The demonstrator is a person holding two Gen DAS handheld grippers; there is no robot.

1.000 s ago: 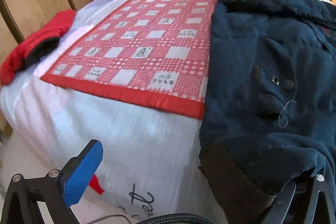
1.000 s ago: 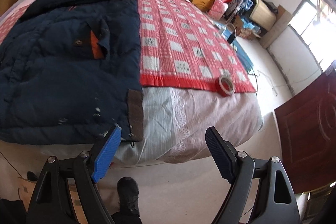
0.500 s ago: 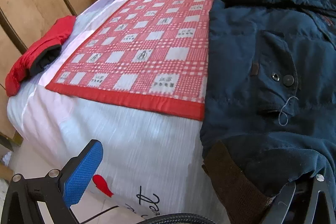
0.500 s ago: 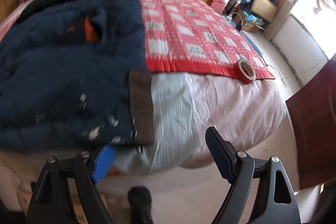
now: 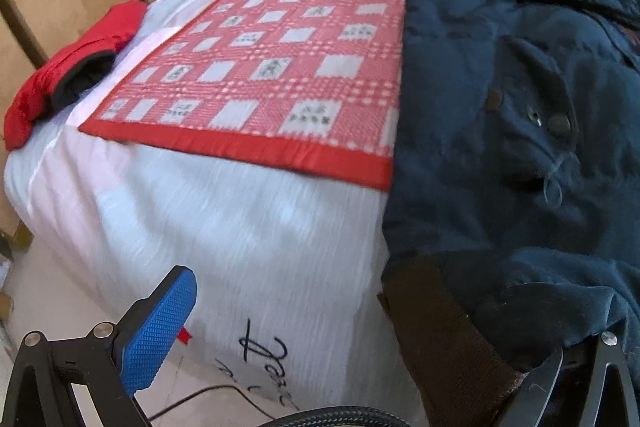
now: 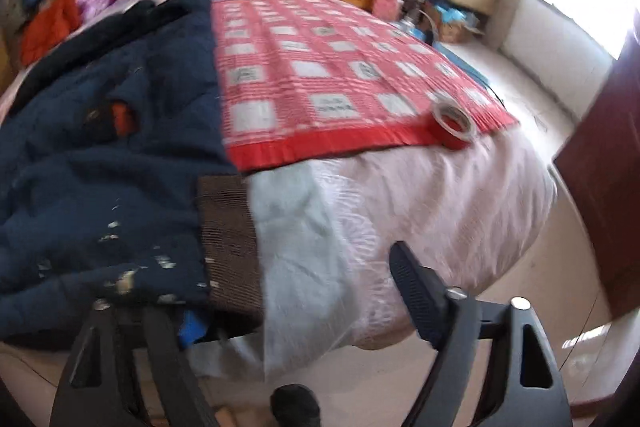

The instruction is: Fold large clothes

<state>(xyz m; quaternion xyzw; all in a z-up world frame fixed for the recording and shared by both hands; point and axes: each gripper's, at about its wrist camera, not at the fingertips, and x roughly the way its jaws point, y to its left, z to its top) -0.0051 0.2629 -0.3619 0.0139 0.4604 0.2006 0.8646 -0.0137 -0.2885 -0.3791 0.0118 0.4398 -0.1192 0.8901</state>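
Two grippers: left gripper (image 5: 372,343) and right gripper (image 6: 304,291) both spread wide, gripping nothing.
Jacket: navy jacket (image 5: 516,131) flat on bed (image 6: 420,195), hem overhanging.
Risk: thick hem may slip from a shallow bite.

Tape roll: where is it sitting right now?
In the right wrist view, the red tape roll lies on the near right corner of the red checked mat, well right of the navy jacket and its brown cuff.
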